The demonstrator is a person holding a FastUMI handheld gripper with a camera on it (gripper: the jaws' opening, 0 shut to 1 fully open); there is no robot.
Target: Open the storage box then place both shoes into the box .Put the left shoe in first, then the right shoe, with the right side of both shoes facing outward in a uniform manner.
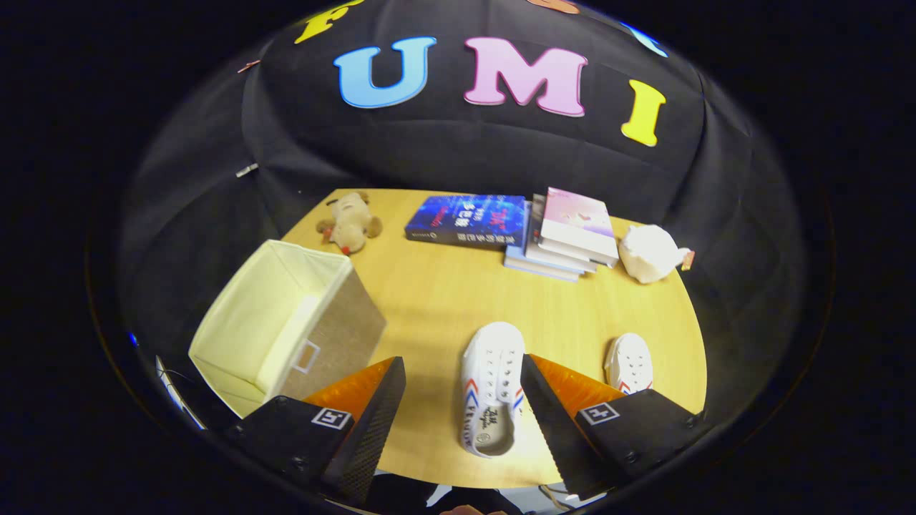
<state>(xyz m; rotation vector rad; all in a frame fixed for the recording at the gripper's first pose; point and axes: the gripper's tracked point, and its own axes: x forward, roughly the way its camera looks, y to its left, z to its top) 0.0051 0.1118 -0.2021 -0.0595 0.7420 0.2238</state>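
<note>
Gripper (461, 383) fingers spread wide above table (429, 300), white shoe (489, 390) between them, second shoe (630, 363) lower right, open storage box (286, 329) lower left

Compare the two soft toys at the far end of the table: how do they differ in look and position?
The tan soft toy lies beyond the open storage box, left of the books; the white soft toy lies right of the books. The tan one shows spread limbs; the white one looks rounded. Both rest on the table, beyond the open gripper.
</note>
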